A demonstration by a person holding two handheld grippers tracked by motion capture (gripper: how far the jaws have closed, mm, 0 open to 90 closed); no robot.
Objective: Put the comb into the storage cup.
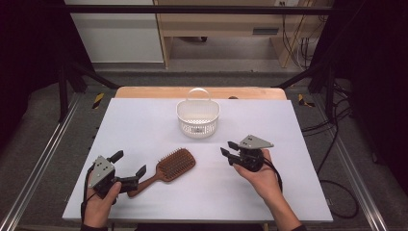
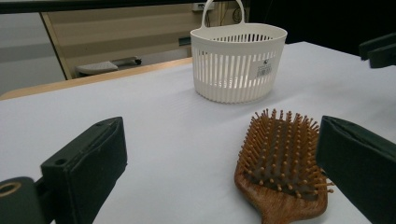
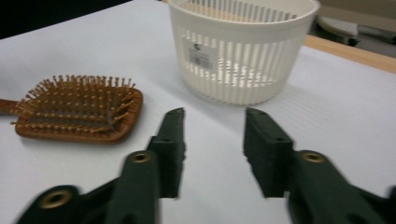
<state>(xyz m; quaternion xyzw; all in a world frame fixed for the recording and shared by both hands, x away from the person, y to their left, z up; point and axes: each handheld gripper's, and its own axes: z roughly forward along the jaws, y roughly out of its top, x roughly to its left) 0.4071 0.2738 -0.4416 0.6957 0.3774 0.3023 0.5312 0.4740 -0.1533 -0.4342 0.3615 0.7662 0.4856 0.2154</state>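
White table (image 1: 144,120), grey floor (image 1: 43,159) around.

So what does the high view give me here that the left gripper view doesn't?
High view alone: the person's two hands, the left gripper open beside the brush handle, the right gripper open with nothing between its jaws, and the floor around the table. Left gripper view alone: the label on the basket's wall, seen close up. Both: the white basket and the wooden hairbrush, bristles up.
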